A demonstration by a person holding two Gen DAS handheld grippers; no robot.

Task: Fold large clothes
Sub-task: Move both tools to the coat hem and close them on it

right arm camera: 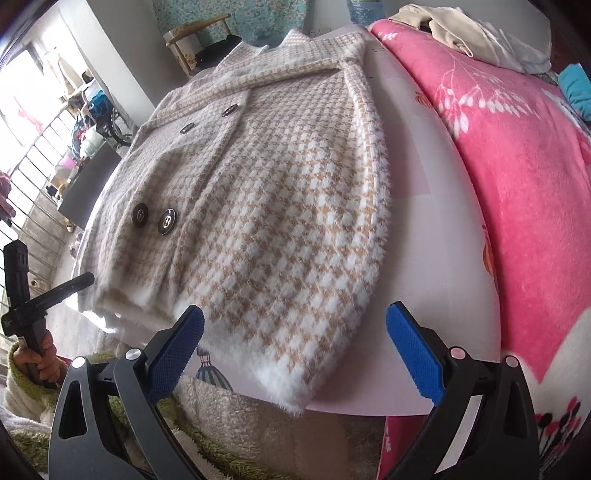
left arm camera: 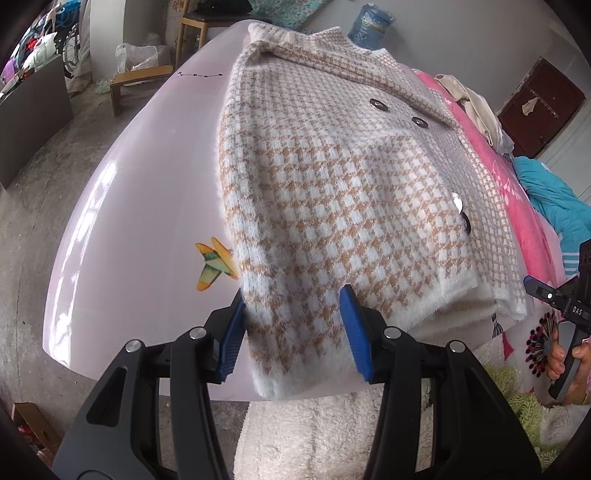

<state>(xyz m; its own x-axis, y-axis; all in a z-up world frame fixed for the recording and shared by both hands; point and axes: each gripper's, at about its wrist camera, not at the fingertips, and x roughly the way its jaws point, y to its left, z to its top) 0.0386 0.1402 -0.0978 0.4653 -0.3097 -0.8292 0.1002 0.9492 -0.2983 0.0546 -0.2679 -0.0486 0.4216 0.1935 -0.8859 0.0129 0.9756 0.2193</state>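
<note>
A pale pink glossy table fills both views, and on it lies a large fuzzy coat in beige-and-white houndstooth knit, collar at the far end, hem hanging just over the near edge. Both sleeves appear folded inward along the body. A bright pink floral fleece blanket lies along the coat's right side, with a heap of cream cloth at its far end.

The left gripper, black with blue ribbed pads, has the cuff of the left sleeve between its half-spread jaws; the pads look to be pressing the thick knit. The right gripper stands wide with nothing in it, over the right sleeve's cuff.

Risks, as I judge them: the plush knit is thick and slippery, so one layer could slide out of the left grip. Four dark metal buttons could snag a fold. The overhanging hem could drag the coat off the edge. The blanket beside it crowds the right hand's working room.
</note>
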